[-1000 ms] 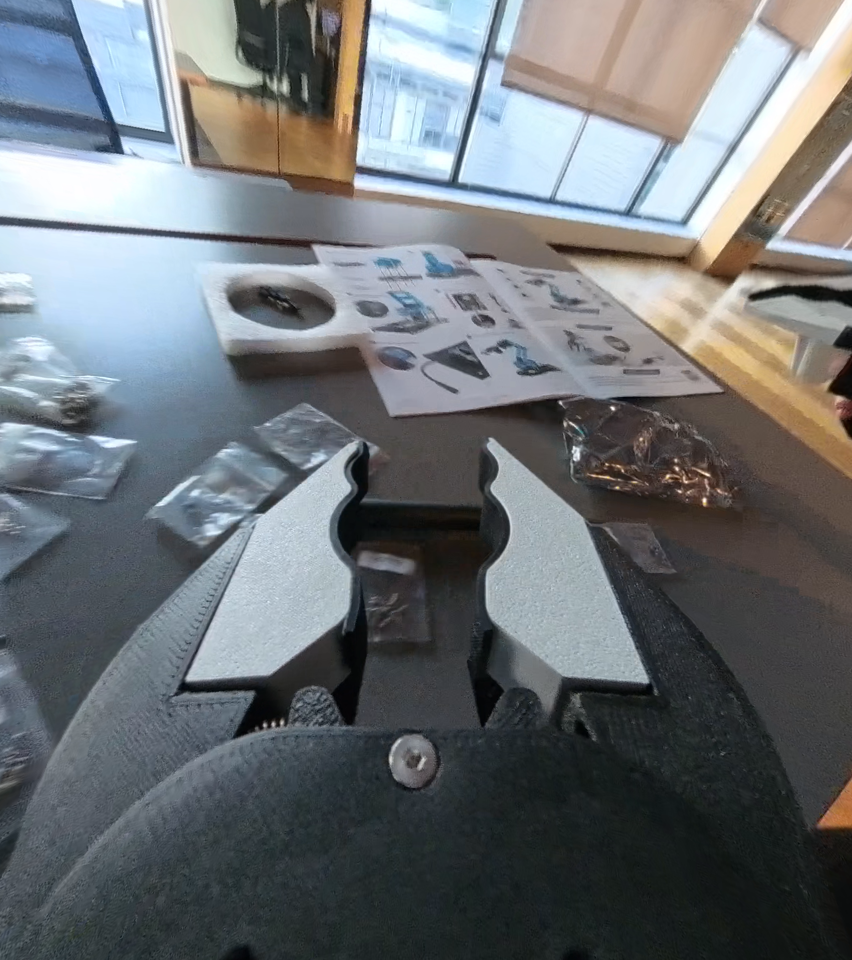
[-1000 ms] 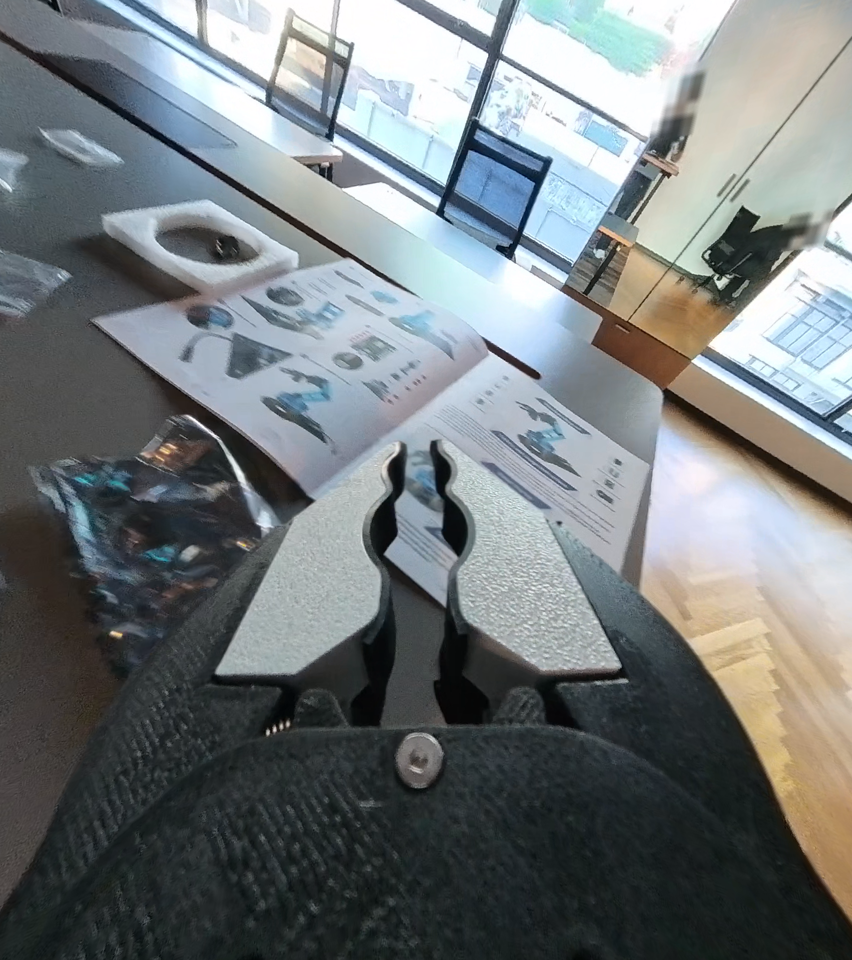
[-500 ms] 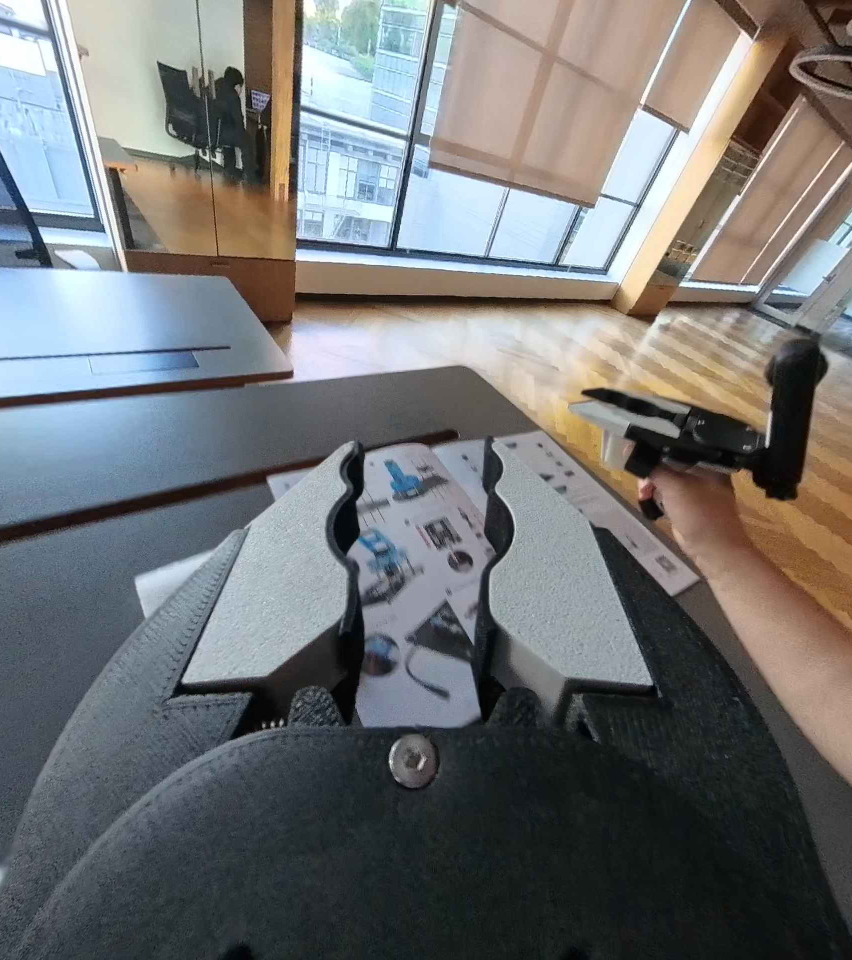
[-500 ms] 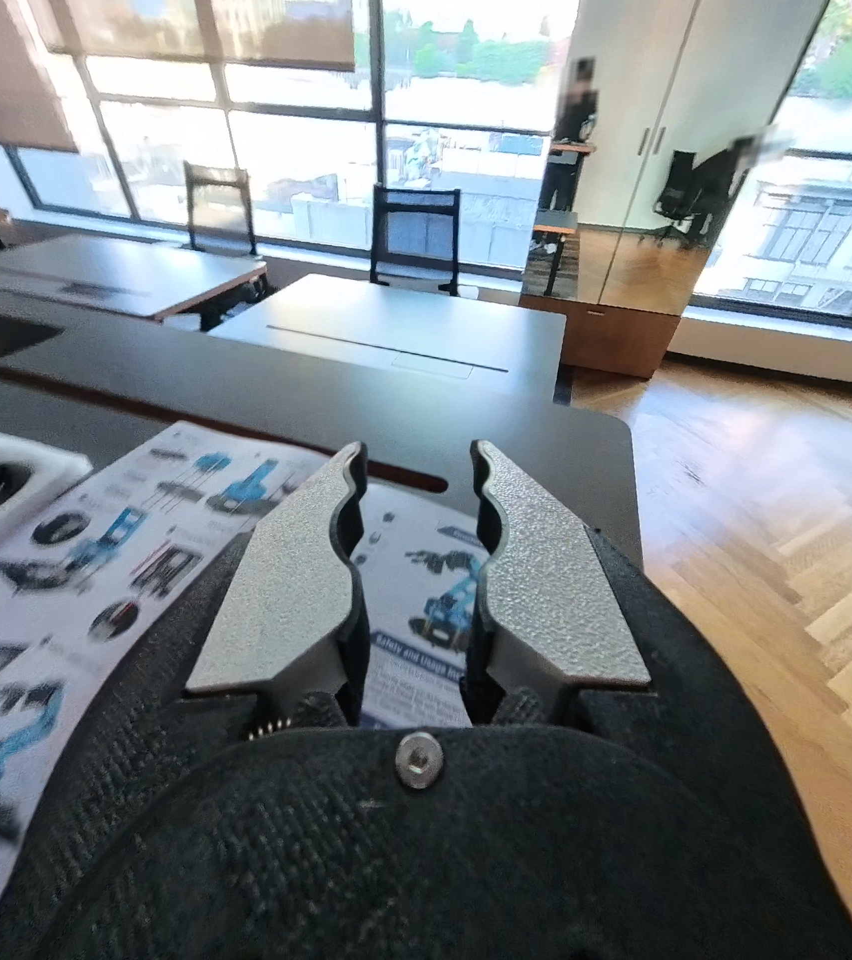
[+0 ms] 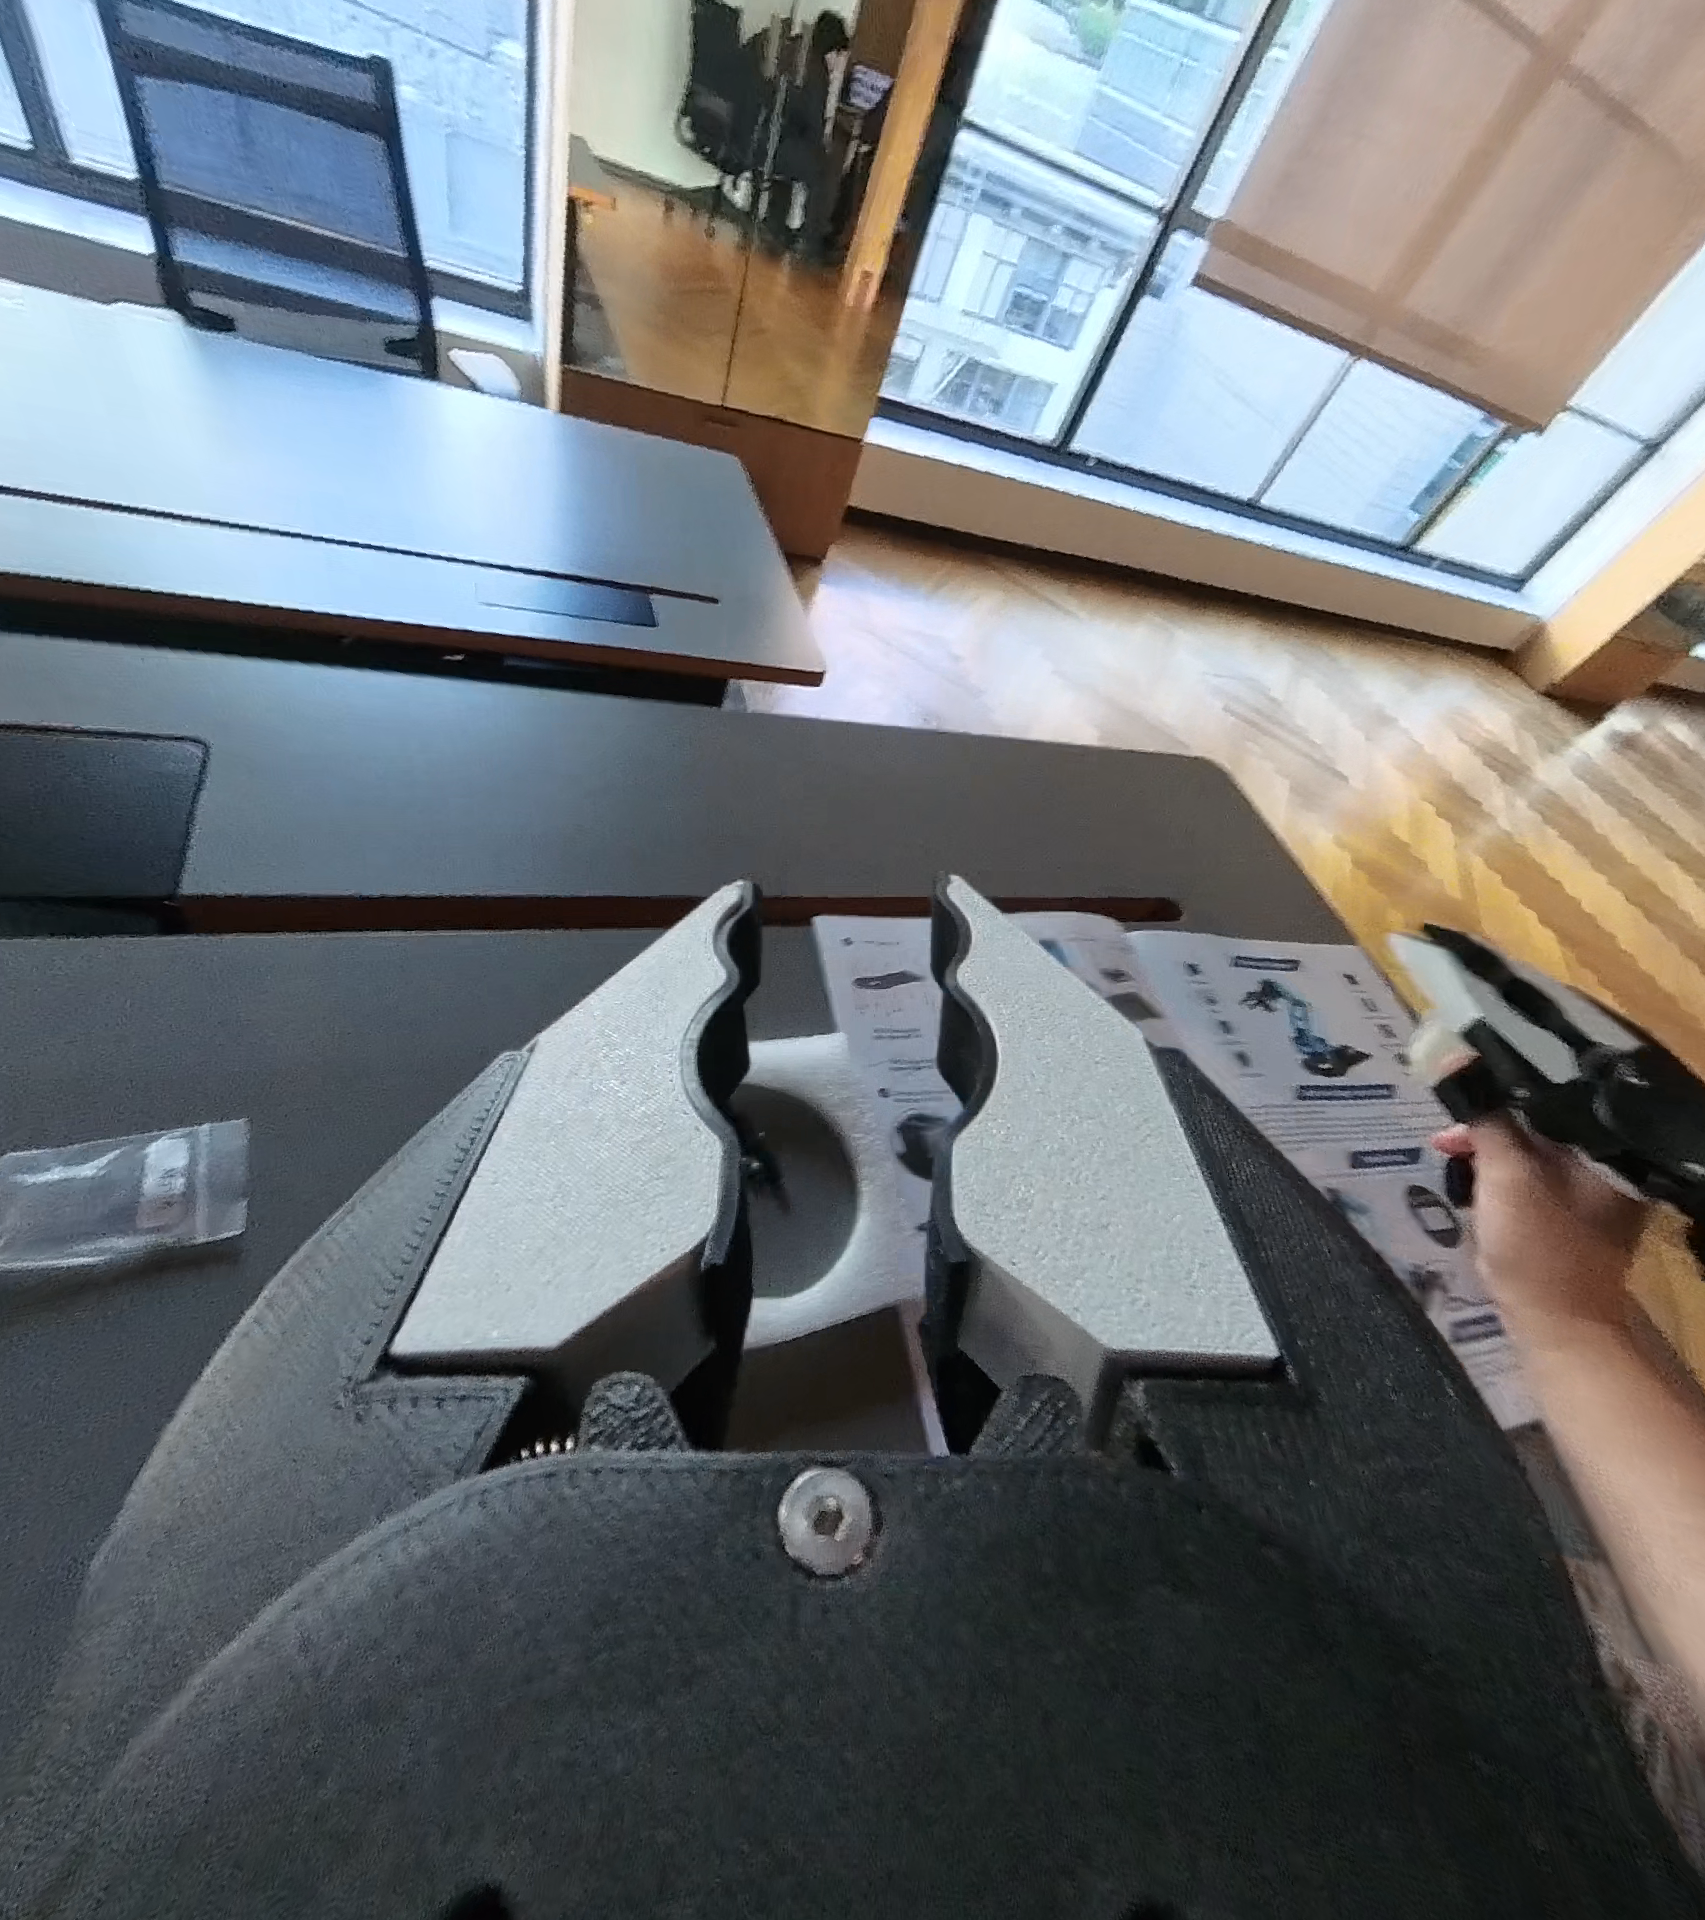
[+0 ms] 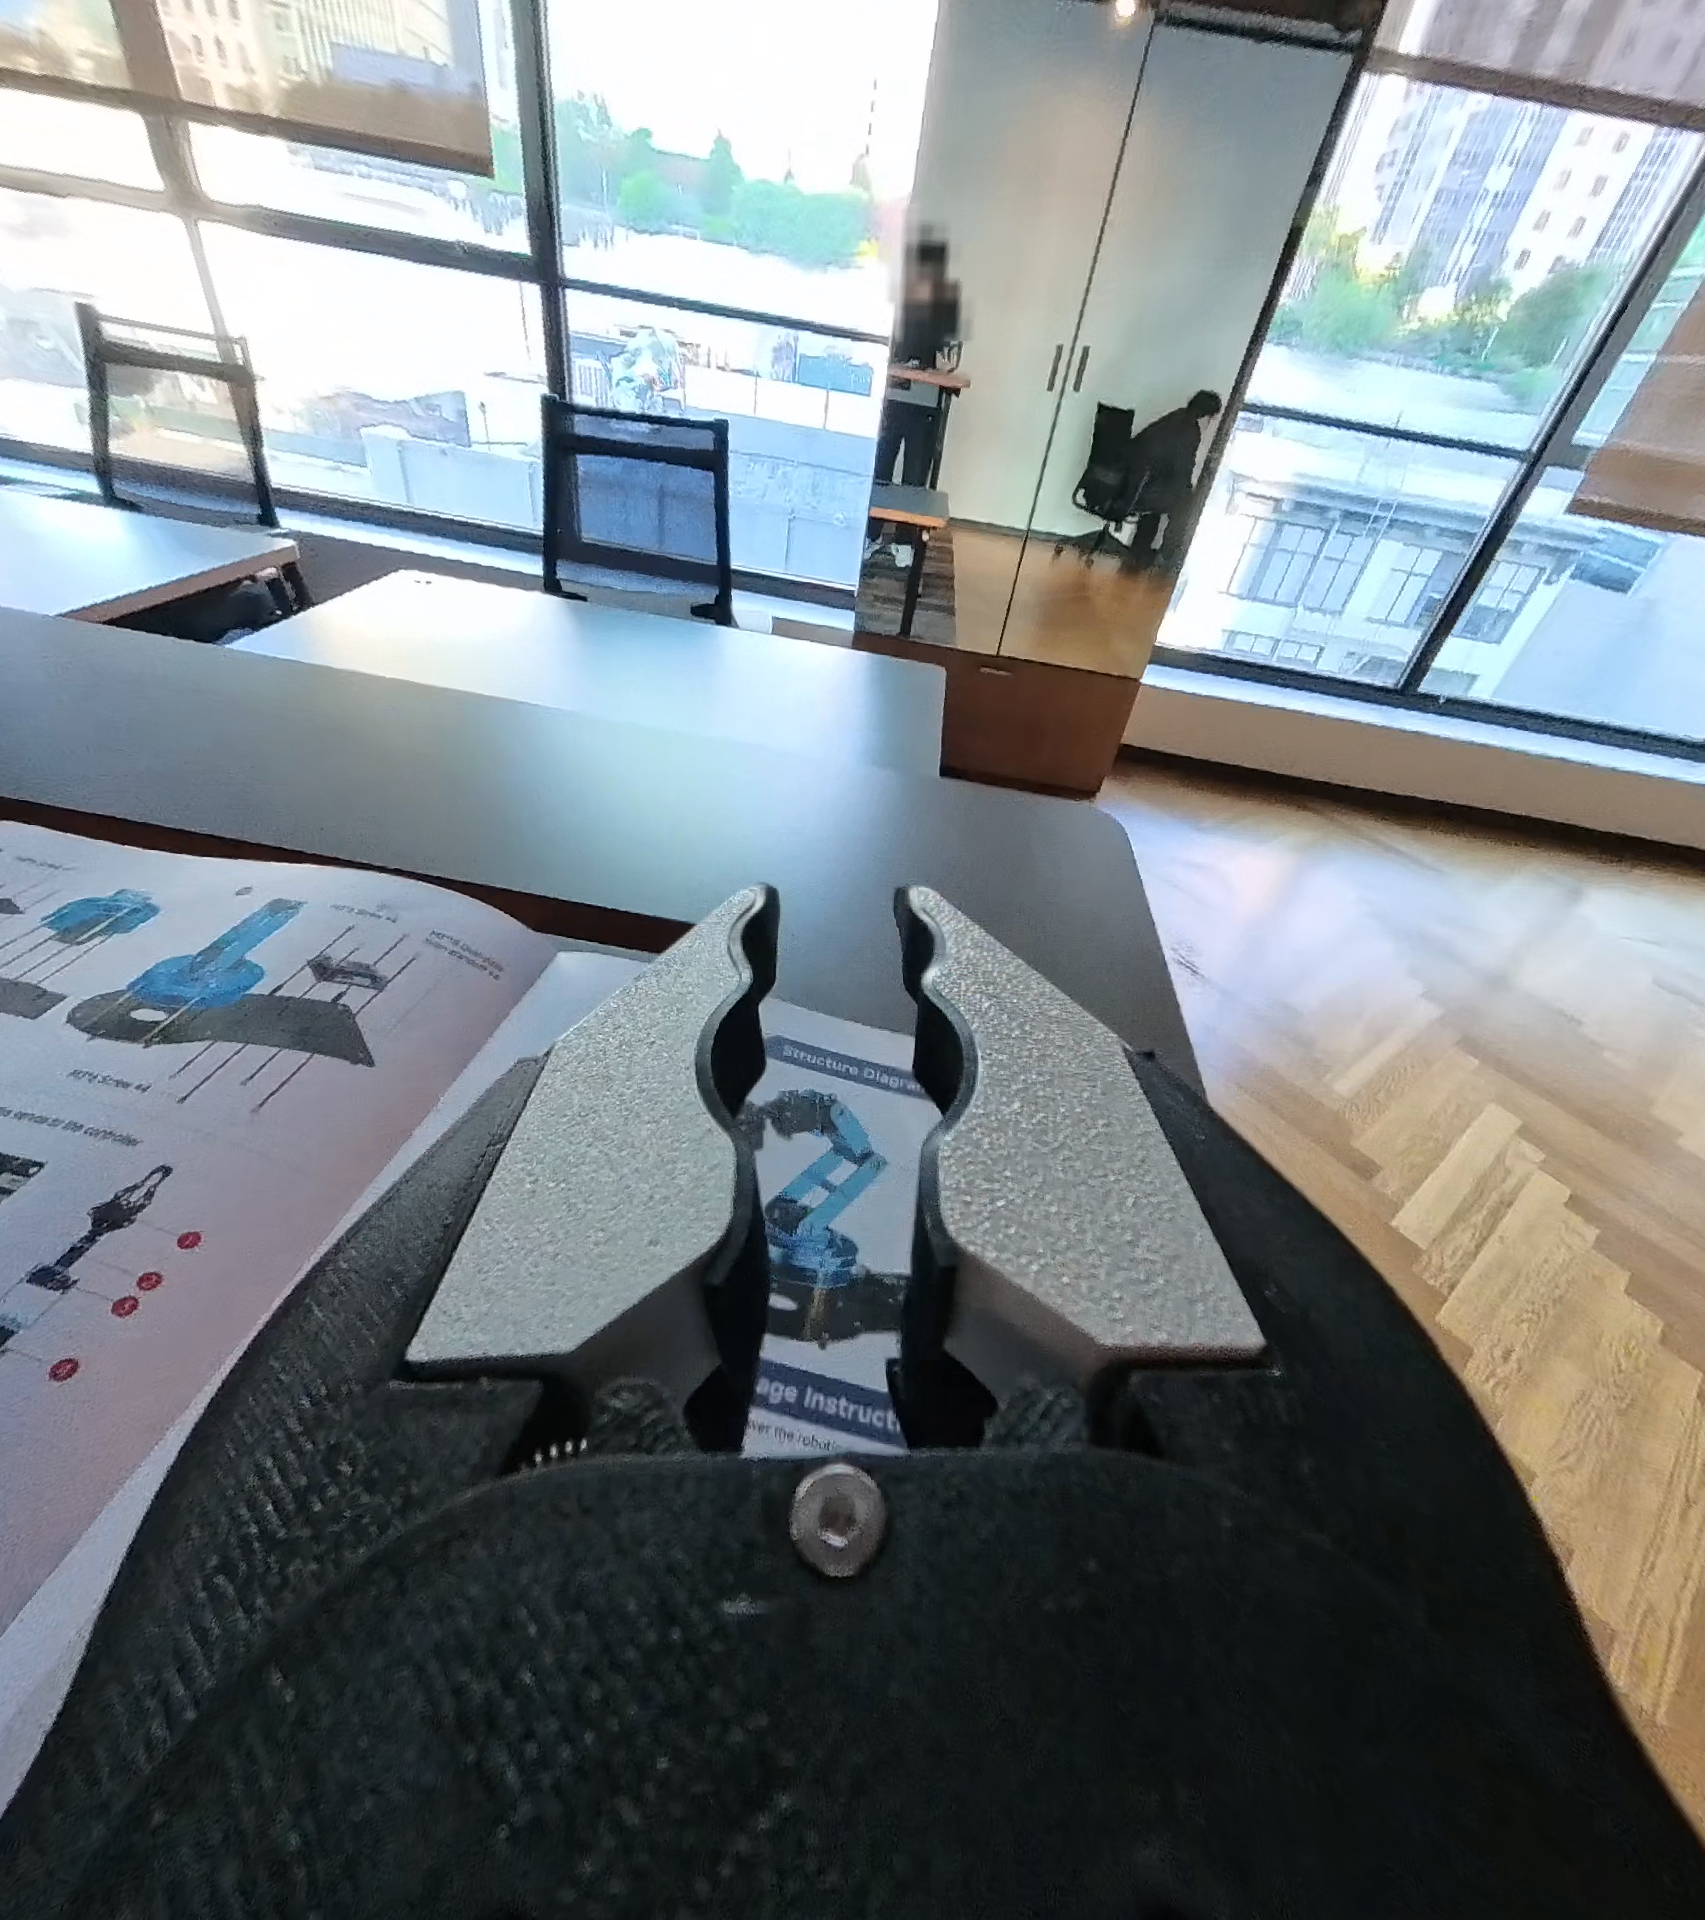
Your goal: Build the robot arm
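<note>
An office or meeting room: long dark matte tables (image 5: 474, 821) with wood-toned edges stand in rows, with black mesh-backed chairs (image 6: 636, 511) at the far side. Floor-to-ceiling windows with dark frames (image 6: 536, 260) and beige roller blinds (image 5: 1471, 197) look onto city buildings. A tall glossy cabinet (image 6: 1066, 343) stands far off, and light herringbone parquet (image 6: 1513, 1091) covers the floor at right.

Herringbone wood floor (image 6: 1450, 1091), tall windows (image 6: 360, 343), dark desks (image 5: 515, 800), chair (image 6: 635, 509)

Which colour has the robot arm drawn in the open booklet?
Blue robot arm drawing, clearest in the right wrist view.
</note>
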A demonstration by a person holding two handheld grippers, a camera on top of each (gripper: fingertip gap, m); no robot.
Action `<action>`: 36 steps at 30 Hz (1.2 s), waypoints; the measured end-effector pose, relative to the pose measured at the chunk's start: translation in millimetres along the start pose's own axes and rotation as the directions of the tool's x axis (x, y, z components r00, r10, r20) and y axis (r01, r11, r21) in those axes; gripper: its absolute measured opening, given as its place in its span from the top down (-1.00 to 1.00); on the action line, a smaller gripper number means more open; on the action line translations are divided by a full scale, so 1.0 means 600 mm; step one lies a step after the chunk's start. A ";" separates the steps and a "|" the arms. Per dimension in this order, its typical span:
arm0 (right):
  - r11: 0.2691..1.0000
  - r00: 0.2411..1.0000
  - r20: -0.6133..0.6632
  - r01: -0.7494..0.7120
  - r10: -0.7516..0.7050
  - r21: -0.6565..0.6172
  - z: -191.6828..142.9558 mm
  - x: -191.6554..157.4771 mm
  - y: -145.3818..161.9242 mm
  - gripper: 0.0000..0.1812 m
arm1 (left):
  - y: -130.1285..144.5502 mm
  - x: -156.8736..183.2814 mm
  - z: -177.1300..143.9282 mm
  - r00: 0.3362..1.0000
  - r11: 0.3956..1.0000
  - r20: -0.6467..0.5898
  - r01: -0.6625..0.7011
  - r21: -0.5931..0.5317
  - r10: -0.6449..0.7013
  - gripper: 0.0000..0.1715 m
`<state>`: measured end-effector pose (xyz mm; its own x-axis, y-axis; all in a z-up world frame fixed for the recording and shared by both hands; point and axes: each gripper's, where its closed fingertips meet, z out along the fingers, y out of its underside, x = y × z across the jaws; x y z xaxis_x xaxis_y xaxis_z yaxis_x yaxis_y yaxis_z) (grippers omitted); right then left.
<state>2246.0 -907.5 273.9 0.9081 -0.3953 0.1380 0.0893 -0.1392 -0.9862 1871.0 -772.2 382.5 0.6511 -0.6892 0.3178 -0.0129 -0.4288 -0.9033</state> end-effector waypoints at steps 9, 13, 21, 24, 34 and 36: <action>0.997 0.999 -0.030 -0.020 0.022 0.073 -0.034 -0.005 -0.019 0.75 | 0.010 -0.029 0.040 0.994 0.983 0.048 0.086 0.162 -0.095 0.64; 0.999 1.000 0.001 0.008 -0.008 0.054 -0.027 -0.023 -0.013 0.77 | 0.020 -0.034 0.050 0.993 0.981 0.052 0.098 0.166 -0.108 0.65; 0.999 0.999 -0.040 0.014 -0.012 0.044 -0.029 -0.009 -0.007 0.79 | 0.013 -0.033 0.050 0.986 0.956 0.002 0.161 0.244 -0.166 0.70; 0.999 0.995 -0.090 0.047 -0.045 0.010 -0.030 0.002 0.002 0.84 | 0.016 -0.031 0.053 0.984 0.952 -0.015 0.176 0.249 -0.178 0.72; 0.998 0.984 -0.169 0.043 -0.052 -0.053 -0.031 0.023 0.017 0.85 | 0.065 -0.079 0.074 0.980 0.987 0.149 0.114 0.113 -0.130 0.67; 0.999 0.994 -0.110 0.015 -0.019 -0.037 -0.029 0.006 0.014 0.81 | 0.076 -0.081 0.080 0.980 0.990 0.146 0.124 0.072 -0.133 0.64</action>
<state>2243.2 -925.8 267.7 0.8560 -0.4898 0.1657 0.0878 -0.1782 -0.9801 1874.9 -730.1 312.2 0.7505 -0.5336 0.3899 0.1226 -0.4673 -0.8755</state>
